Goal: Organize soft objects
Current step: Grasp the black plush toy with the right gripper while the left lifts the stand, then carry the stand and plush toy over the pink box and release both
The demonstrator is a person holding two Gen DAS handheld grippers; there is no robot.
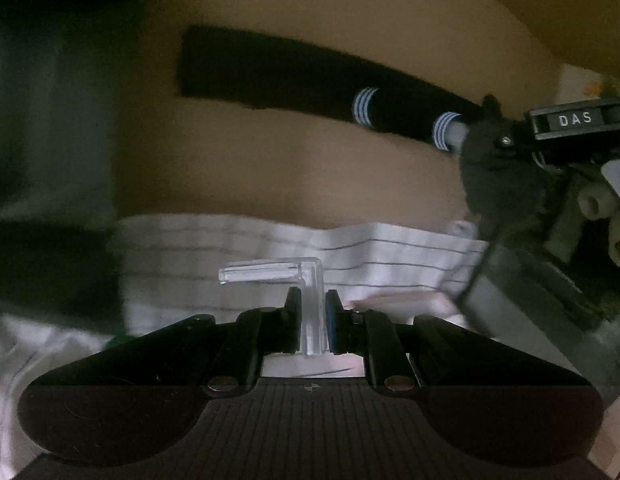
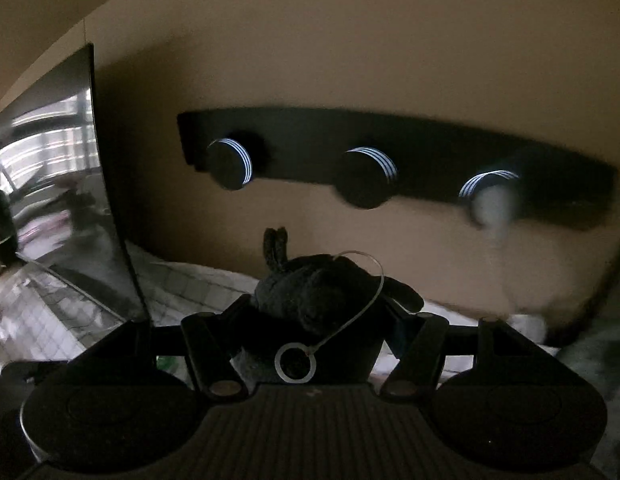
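Below wall rack (image 2: 390,148): right tool (image 2: 322,320) clamps dark plush (image 2: 310,292); left tool (image 1: 312,320) clamps clear hook (image 1: 310,280).

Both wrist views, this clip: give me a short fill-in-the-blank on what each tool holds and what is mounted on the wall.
1. The left tool is shut on a clear plastic piece bent into an ____ shape.
2. The right tool grips a dark plush toy with a clear ____ dangling from it.
3. The black wall rack carries ____ round pegs.
4. Each peg has white ____ around its side.

Missing words: L; ring; three; stripes
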